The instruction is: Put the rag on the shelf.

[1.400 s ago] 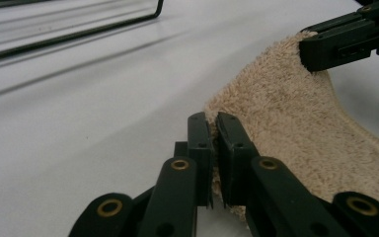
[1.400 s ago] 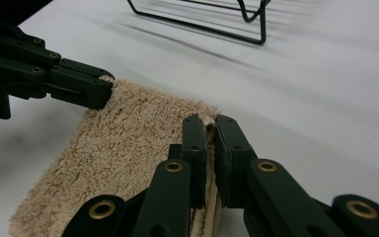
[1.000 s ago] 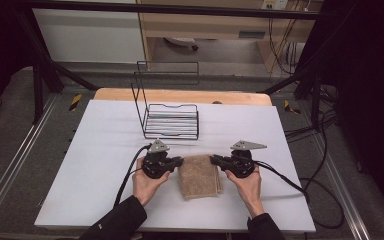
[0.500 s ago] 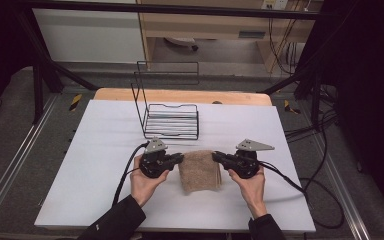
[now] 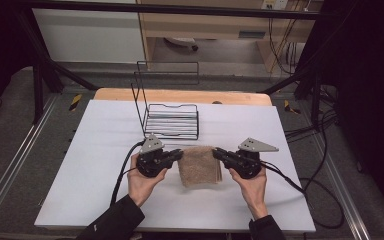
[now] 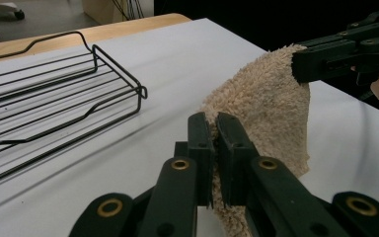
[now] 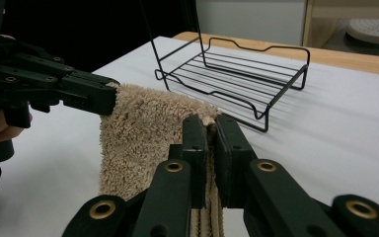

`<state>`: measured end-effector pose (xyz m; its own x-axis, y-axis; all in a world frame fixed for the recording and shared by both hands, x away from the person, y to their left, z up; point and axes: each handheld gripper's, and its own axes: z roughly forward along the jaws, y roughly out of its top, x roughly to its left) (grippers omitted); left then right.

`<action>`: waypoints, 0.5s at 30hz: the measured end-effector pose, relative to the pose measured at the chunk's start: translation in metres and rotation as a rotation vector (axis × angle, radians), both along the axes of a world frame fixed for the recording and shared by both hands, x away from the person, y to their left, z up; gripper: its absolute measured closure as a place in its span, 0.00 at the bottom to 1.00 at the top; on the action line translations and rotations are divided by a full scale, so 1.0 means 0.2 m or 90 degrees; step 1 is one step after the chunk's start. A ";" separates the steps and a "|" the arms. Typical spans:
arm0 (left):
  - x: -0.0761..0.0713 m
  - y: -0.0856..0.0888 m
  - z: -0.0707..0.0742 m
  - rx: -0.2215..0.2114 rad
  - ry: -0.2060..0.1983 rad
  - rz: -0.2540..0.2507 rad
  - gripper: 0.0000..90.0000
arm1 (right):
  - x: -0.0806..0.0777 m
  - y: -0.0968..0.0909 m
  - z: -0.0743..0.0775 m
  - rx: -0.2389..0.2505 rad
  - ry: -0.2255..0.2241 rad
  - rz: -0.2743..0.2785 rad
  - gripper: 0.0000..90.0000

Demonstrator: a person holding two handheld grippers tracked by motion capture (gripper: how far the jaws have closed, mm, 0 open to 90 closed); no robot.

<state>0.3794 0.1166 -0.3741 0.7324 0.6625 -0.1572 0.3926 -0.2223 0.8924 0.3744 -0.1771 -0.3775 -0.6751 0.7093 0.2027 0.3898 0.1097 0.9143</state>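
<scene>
Jaws of left gripper [image 5: 179, 155] and right gripper [image 5: 216, 152] each clench a towel [image 5: 199, 166] corner, spreading it toward the wire rack [image 5: 172, 121] at 12 o'clock.

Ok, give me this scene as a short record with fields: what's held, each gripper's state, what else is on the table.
held item: beige towel, folded, pinched at its two upper corners
left gripper: shut on the towel's left corner
right gripper: shut on the towel's right corner
towel position: hanging between the grippers, lower edge near the white table
other item: black wire rack, behind the towel, nothing in it
</scene>
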 end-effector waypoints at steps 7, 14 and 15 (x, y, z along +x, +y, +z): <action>-0.01 0.02 0.04 -0.012 -0.015 0.001 0.95 | -0.02 0.01 0.03 0.012 -0.020 -0.003 0.93; -0.02 0.03 0.07 -0.022 -0.024 0.003 0.95 | -0.03 0.02 0.06 0.019 -0.038 -0.008 0.93; -0.02 0.03 0.07 -0.022 -0.024 0.003 0.95 | -0.04 0.03 0.07 0.019 -0.040 -0.010 0.94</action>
